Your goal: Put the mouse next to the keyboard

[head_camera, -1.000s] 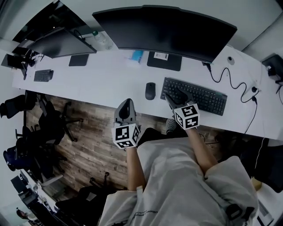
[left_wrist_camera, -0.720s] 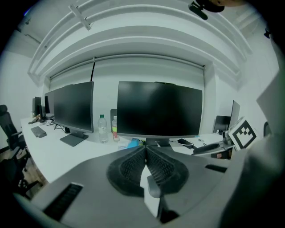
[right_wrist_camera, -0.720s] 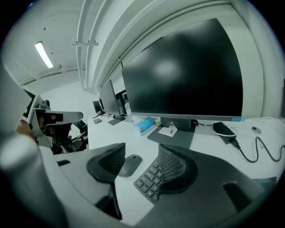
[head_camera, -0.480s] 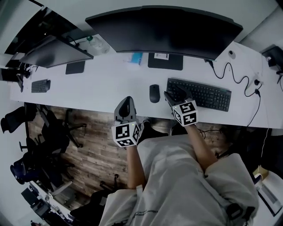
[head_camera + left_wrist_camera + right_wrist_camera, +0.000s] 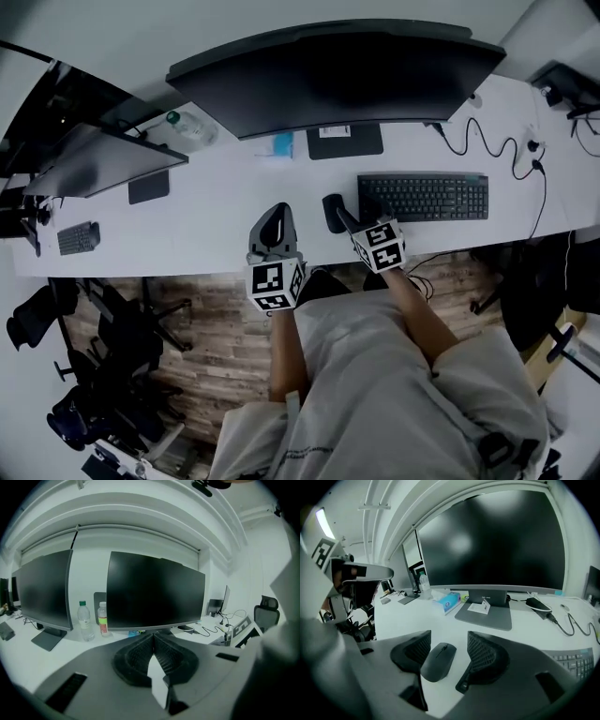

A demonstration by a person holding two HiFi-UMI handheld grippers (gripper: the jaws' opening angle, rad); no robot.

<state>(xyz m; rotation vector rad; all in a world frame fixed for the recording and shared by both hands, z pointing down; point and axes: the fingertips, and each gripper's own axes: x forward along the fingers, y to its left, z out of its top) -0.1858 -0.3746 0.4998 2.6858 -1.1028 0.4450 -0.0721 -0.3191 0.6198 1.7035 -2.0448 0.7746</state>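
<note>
Right gripper (image 5: 345, 220) has slid left off the keyboard's (image 5: 427, 197) end since a second ago and now straddles the mouse (image 5: 438, 661). On the white desk (image 5: 225, 178), in front of the wide dark monitor (image 5: 337, 80), the keyboard lies to the right, and the left gripper (image 5: 153, 644) hangs at the desk's front edge with its jaws clenched together on nothing. The right gripper's jaws are opening with neither pad pressing; the mouse lies flat on the desk between them, nearer one pad than the other, just beside the keyboard's left end.
</note>
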